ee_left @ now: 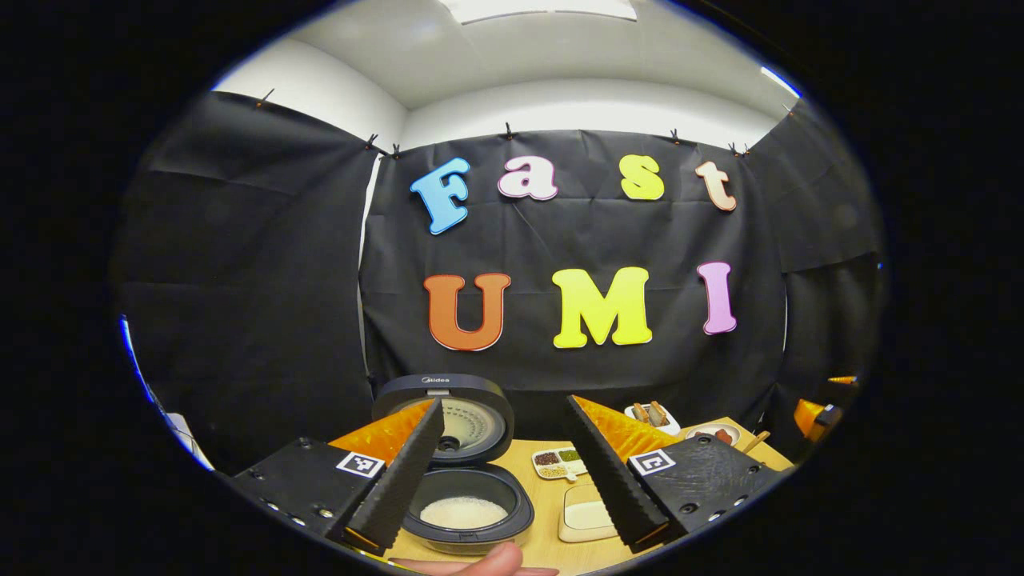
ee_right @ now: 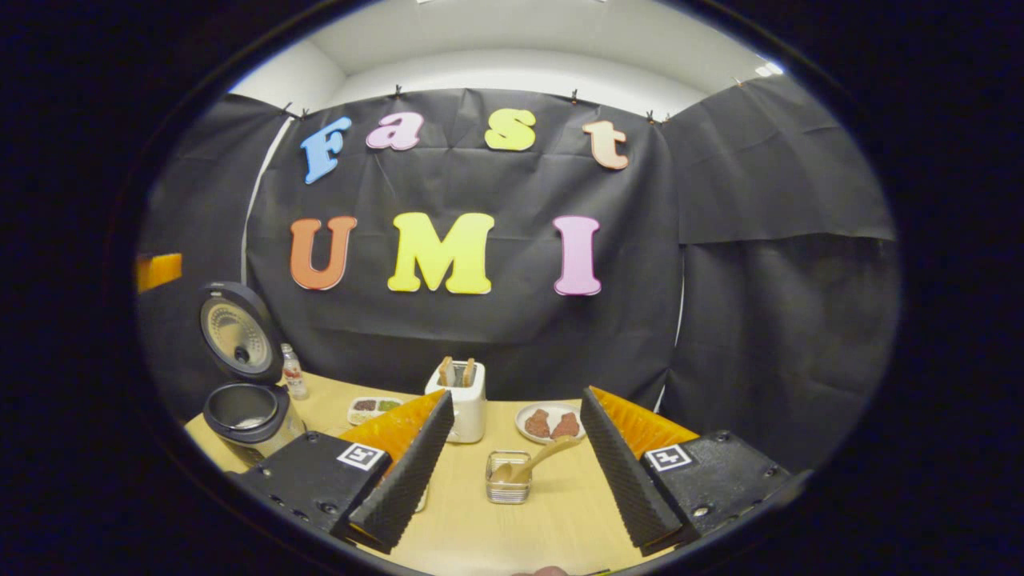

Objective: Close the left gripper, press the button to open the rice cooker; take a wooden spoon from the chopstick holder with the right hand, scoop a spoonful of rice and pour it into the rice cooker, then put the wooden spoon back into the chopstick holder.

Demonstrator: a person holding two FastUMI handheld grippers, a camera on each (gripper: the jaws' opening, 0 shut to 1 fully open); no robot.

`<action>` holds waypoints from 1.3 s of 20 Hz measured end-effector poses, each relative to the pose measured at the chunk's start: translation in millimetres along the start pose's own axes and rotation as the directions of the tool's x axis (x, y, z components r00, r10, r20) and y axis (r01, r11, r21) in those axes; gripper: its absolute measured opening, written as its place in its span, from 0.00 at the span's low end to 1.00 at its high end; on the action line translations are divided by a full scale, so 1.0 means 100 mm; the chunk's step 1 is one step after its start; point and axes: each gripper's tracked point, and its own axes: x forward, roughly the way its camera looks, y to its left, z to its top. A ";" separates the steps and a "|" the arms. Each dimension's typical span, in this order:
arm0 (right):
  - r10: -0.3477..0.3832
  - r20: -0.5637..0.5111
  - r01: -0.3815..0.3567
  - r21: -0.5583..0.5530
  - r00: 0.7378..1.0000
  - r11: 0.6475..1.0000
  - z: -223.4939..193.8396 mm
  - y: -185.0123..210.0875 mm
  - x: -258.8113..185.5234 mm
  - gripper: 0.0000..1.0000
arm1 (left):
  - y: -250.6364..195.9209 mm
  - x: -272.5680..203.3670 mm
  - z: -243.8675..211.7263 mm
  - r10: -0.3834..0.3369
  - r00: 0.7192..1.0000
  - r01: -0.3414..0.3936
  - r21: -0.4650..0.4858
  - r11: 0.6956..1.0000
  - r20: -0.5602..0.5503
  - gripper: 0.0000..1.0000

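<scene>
Right tool (ee_right: 512,472) wide, empty — wooden spoon (ee_right: 538,460) already back in chopstick holder (ee_right: 507,478); rice cooker (ee_right: 244,412) open, withdraw clear.

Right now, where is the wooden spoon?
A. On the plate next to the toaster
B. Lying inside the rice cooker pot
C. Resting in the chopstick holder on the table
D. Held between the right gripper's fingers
C: in the right gripper view the wooden spoon leans in the chopstick holder on the table, ahead of the open right gripper, which holds nothing.
</scene>
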 end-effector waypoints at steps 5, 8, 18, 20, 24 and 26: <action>-0.024 -0.104 0.033 0.089 0.994 0.995 -0.84 -0.16 0.55 1.00 | -0.04 -0.07 -0.05 -0.015 1.000 0.015 0.018 1.000 -0.017 0.95; -0.027 -0.145 0.047 0.132 0.989 0.990 -1.25 -0.23 1.00 1.00 | -0.08 -0.09 -0.16 -0.024 0.999 0.025 0.035 0.999 -0.036 0.95; -0.007 -0.232 0.075 0.287 0.973 0.955 -1.95 -0.35 2.19 1.00 | -0.09 -0.04 -0.34 -0.006 0.996 0.009 0.039 0.999 -0.087 0.96; 0.003 -0.233 0.074 0.319 0.972 0.945 -1.96 -0.37 2.34 0.97 | -0.06 -0.02 -0.36 0.005 0.996 0.000 0.054 0.999 -0.089 0.96; 0.030 -0.228 0.047 0.322 0.973 0.945 -1.91 -0.32 2.47 0.84 | -0.06 0.02 -0.41 0.015 0.996 -0.008 0.085 0.996 -0.091 0.96; 0.047 -0.237 0.030 0.310 0.970 0.950 -1.93 -0.28 2.47 0.65 | -0.06 0.03 -0.42 0.016 0.995 -0.007 0.089 0.996 -0.097 0.96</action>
